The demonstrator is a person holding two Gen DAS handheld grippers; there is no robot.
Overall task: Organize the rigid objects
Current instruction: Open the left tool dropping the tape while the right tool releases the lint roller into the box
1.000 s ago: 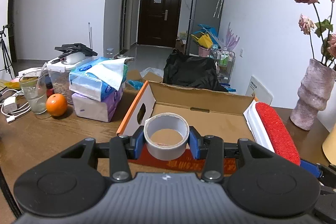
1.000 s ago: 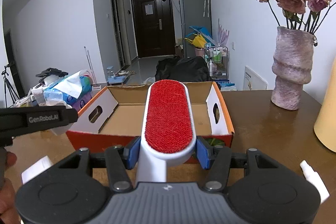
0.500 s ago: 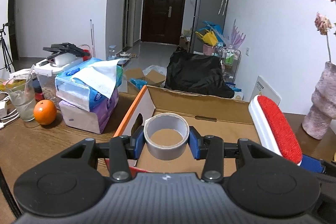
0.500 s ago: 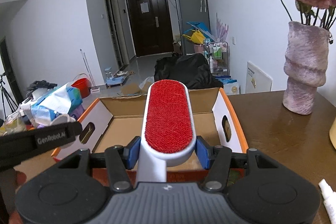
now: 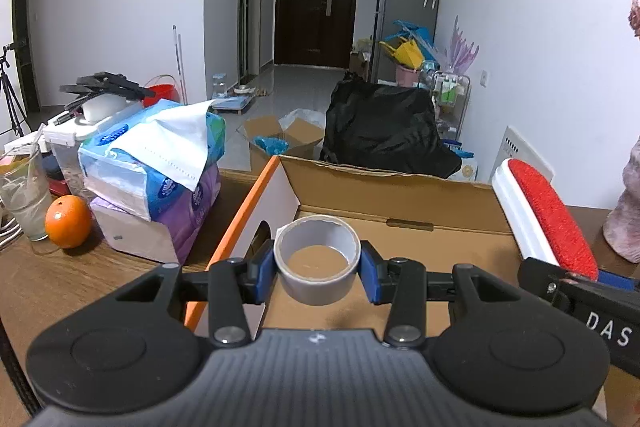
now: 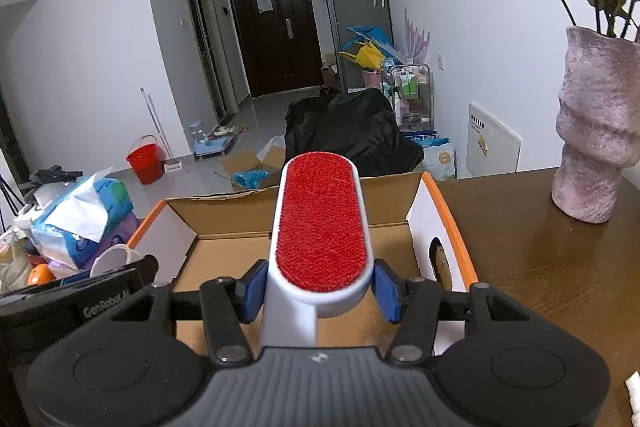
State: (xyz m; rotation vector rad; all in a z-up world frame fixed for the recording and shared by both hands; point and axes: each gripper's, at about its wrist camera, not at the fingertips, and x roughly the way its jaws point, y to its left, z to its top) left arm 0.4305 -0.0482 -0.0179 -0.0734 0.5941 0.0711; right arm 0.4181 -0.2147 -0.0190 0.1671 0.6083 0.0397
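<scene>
Now left fingers (image 5: 264,277) pinch the tape roll (image 5: 318,263); right fingers (image 6: 386,291) clamp the lint brush (image 6: 322,223).

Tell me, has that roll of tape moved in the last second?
Yes. The tape roll went forward over the cardboard box, past its near front edge.

My left gripper (image 5: 318,277) is hanging over the box (image 5: 400,187) with the tape (image 5: 318,267) between its jaws; my right gripper (image 6: 320,291), to its right, is holding the brush (image 6: 322,223) over the same box. Tissue packs (image 5: 156,163) are sitting on the bench (image 5: 80,279) left of the box, the vase (image 6: 596,147) right.
</scene>
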